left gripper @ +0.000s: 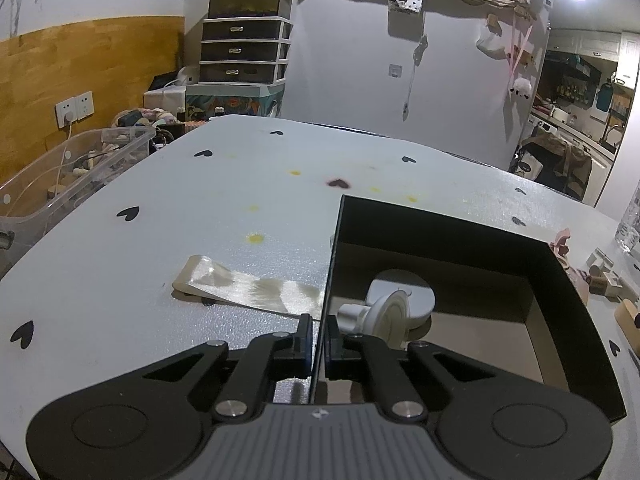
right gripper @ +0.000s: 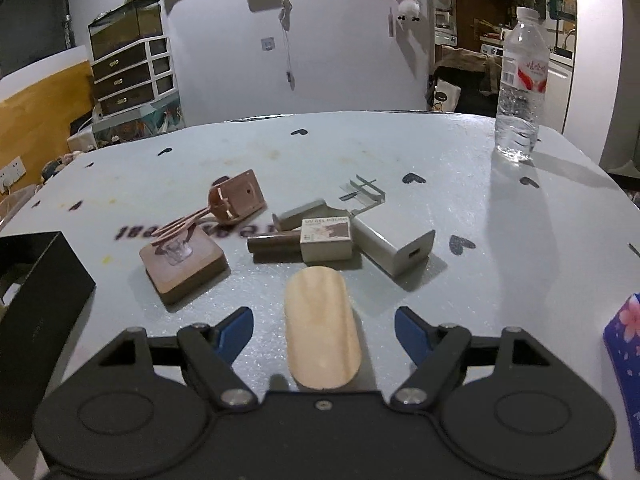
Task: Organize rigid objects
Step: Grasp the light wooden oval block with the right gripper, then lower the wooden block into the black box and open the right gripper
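The black box [right gripper: 36, 304] gets chopped off at the right wrist view's left edge, and the upside-down lettering [right gripper: 160, 231] behind the wooden block [right gripper: 184, 268] is too smeared to read.

One black box [left gripper: 460, 236] sits on the table [left gripper: 160, 240], with one white round gadget [left gripper: 396, 304] inside and one ribbon strip [left gripper: 248, 288] beside it. Toward the table's middle lie one pale wooden oval [right gripper: 322, 328], one square wooden block [right gripper: 184, 264], one small printed carton [right gripper: 326, 238], one white charger [right gripper: 394, 250] and two dark cylinders [right gripper: 274, 245]. One water bottle [right gripper: 520, 80] stands near the far right corner.
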